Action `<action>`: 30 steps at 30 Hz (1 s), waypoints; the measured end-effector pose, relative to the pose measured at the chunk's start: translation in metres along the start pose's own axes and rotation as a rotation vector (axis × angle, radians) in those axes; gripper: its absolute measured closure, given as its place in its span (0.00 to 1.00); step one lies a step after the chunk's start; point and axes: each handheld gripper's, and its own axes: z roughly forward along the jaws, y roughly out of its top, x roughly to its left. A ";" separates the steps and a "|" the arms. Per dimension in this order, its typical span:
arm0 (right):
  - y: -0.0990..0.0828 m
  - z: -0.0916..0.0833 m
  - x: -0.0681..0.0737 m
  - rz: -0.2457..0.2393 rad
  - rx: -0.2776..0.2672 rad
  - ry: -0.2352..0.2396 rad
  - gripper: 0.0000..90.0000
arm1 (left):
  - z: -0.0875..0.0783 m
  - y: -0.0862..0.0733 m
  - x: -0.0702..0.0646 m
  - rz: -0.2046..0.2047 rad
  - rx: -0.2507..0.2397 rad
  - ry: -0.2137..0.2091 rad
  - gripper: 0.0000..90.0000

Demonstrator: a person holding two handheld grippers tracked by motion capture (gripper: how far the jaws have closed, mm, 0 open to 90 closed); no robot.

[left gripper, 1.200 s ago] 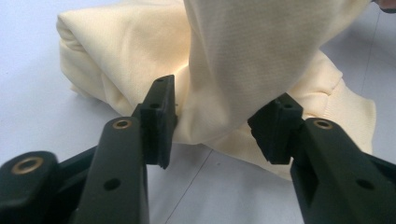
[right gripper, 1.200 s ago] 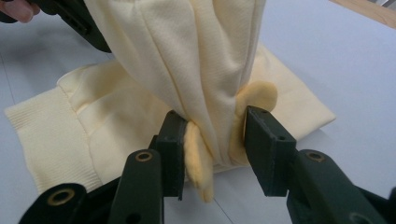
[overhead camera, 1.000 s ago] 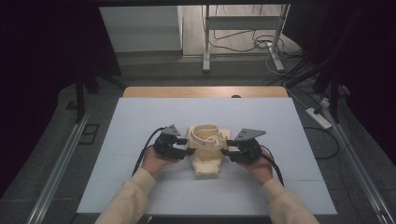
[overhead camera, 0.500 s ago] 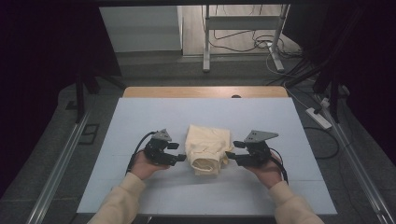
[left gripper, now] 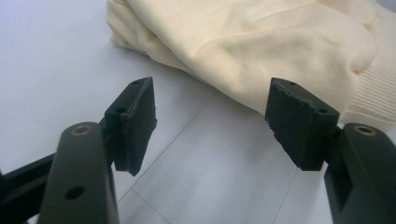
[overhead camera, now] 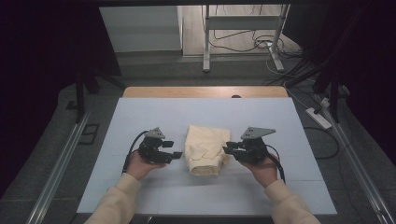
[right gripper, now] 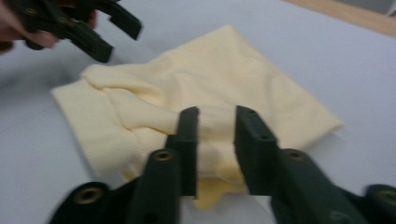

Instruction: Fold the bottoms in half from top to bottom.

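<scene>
The 2 forearms in pale sleeves come in from the bottom of the high view, each hand holding a black gripper low and roughly level, the 2 pointing inward at each other. The left gripper [overhead camera: 176, 154] has its jaws spread wide with nothing between the pads [left gripper: 136, 122], having just been opening. The right gripper [overhead camera: 226, 149] has just been closing, its jaws now standing a narrow gap apart, gripping nothing.

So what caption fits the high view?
Two hand-held grippers, left and right, flank a folded cream garment on a pale table.
</scene>
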 end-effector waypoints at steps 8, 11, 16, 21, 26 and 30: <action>0.014 0.015 0.023 -0.046 0.044 0.070 0.98 | 0.001 0.001 -0.001 0.006 -0.004 0.003 0.37; 0.016 0.020 0.030 -0.067 0.068 0.085 0.98 | 0.001 0.000 -0.001 0.005 -0.004 0.005 0.36; 0.001 0.034 0.033 -0.079 0.190 0.081 0.98 | 0.000 0.000 0.001 -0.003 -0.005 0.007 0.36; -0.011 0.042 0.029 -0.086 0.242 0.046 0.99 | 0.000 -0.002 0.002 -0.012 -0.008 0.011 0.35; -0.017 0.043 0.020 -0.040 0.231 0.030 0.99 | 0.001 -0.002 0.002 -0.009 -0.003 0.013 0.35; -0.019 0.042 0.020 -0.028 0.219 0.032 0.99 | 0.002 -0.001 0.001 -0.003 -0.002 0.013 0.35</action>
